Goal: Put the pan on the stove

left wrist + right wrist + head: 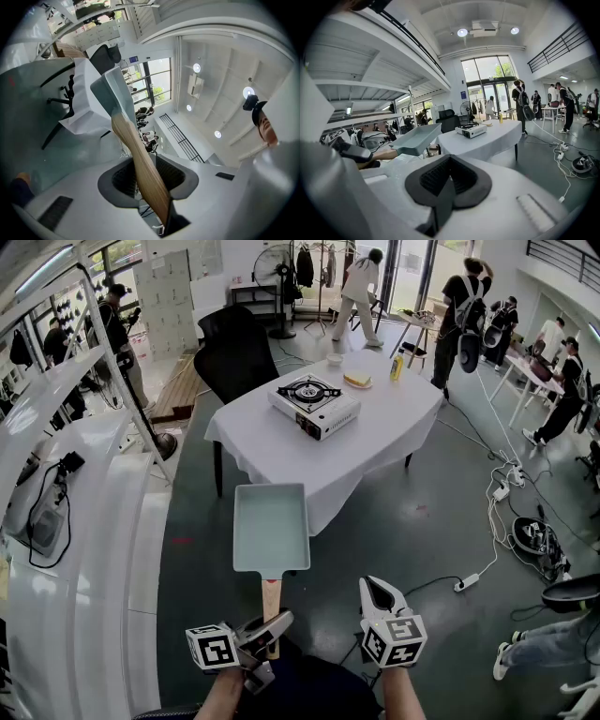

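Floor point(403, 531) below pan point(271, 526) w/ handle point(271, 598) end hidden in left gripper point(273, 626).

A white-draped table point(272, 457) stands on grey floor point(403, 540), black chair point(232, 352) behind, tall windows point(487, 70) beyond.

The stove point(315, 406) stands on the table point(272, 451), with a plate point(357, 381), a cup point(335, 359) and a bottle point(397, 365) behind it and a chair point(234, 352) behind the table's left end. The pan point(271, 528) is in the air before the table's near edge, its handle point(271, 594) clamped between the jaws of the left gripper point(274, 634); the right gripper point(380, 594) is to the right of the handle, apart from it. Shelves point(66, 512) run along the left.
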Motion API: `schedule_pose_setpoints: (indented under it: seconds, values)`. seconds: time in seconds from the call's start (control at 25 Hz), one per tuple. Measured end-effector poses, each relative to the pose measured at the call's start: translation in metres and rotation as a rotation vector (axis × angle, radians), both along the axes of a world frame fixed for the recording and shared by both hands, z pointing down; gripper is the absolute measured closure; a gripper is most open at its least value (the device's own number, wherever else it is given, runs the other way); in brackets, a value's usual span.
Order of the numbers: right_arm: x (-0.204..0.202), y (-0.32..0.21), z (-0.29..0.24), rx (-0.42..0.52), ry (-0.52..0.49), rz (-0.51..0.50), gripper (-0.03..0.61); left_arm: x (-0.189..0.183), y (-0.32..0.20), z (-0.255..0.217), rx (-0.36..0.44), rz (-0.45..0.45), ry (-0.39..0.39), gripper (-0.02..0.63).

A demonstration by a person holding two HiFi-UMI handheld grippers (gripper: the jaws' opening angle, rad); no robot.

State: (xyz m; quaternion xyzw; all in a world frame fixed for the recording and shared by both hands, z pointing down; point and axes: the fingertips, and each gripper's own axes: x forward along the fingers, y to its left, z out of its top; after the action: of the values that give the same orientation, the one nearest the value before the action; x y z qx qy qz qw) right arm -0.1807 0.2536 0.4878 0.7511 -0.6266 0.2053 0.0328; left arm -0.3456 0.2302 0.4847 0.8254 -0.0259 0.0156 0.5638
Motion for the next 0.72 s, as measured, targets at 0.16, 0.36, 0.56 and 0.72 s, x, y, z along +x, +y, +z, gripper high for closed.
schedule_pose_setpoints:
  seconds: [0.16, 0.36, 0.56, 0.72]
  values:
    - [-0.003, 0.016, 0.000, -0.019, 0.026, 0.005, 0.578, -0.002, 0.014, 0.001, 0.004, -0.001, -0.013, 0.495]
    - [-0.008, 0.027, 0.001, -0.013, 0.019, -0.010, 0.578, 0.001, 0.026, 0.003, 0.008, -0.001, -0.026, 0.497]
    - [-0.013, 0.038, 0.005, -0.007, -0.001, -0.010, 0.578, 0.005, 0.039, 0.002, 0.001, 0.003, -0.012, 0.497]
    - [-0.014, 0.044, 0.009, -0.010, -0.016, 0.001, 0.578, 0.002, 0.043, 0.009, -0.013, 0.003, -0.065, 0.497]
